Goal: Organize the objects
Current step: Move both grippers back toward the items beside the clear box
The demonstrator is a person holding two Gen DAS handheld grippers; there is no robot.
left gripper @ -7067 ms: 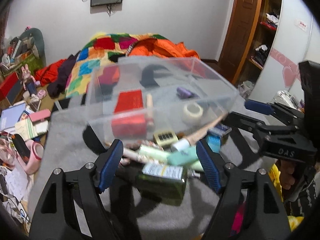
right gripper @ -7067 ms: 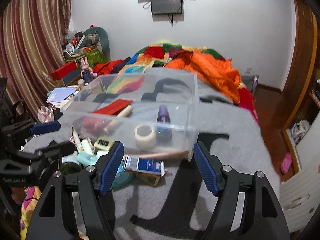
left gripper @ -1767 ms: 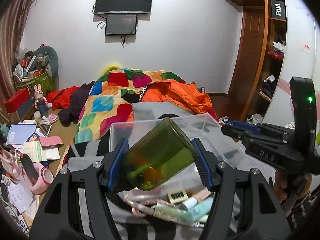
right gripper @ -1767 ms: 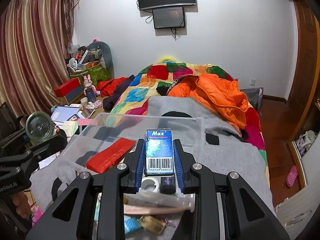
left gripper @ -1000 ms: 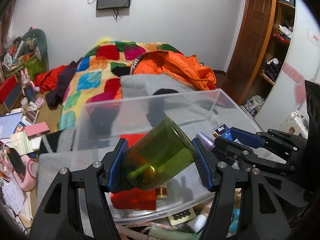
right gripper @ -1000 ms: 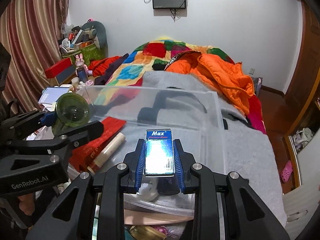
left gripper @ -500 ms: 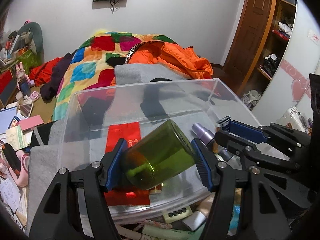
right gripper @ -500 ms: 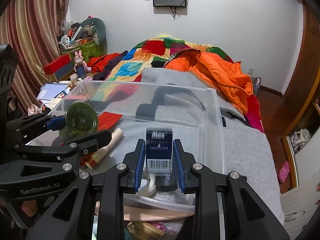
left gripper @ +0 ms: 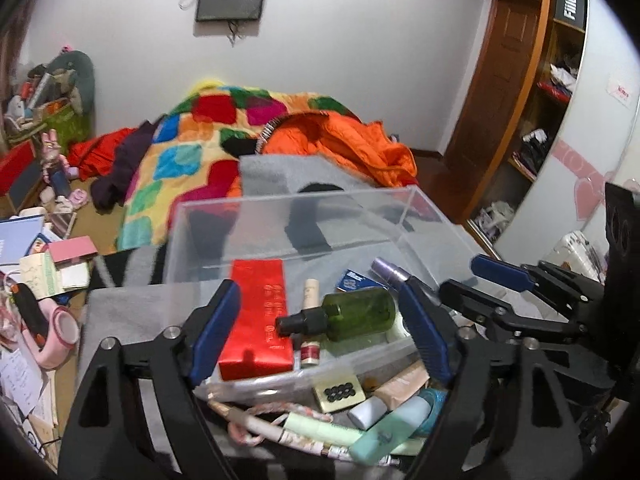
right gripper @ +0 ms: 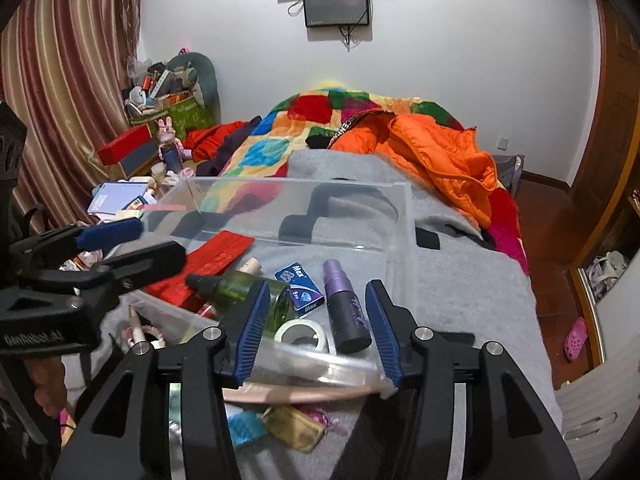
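Over the clear bin (left gripper: 424, 216), your left hand-held gripper (left gripper: 320, 328) and right hand-held gripper (right gripper: 316, 316) are both opening, empty. With the green bottle (left gripper: 352, 316) lying inside on its side, it could roll against the blue box (right gripper: 300, 284).

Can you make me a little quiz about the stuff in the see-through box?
1. True or false: the green bottle is standing upright in the clear box.
2. What colour is the flat packet lying left of the green bottle?
3. The small blue box lies: A) inside the clear box, B) on the floor, C) in the right tool.

Key: 1 false, it lies on its side; 2 red; 3 A.
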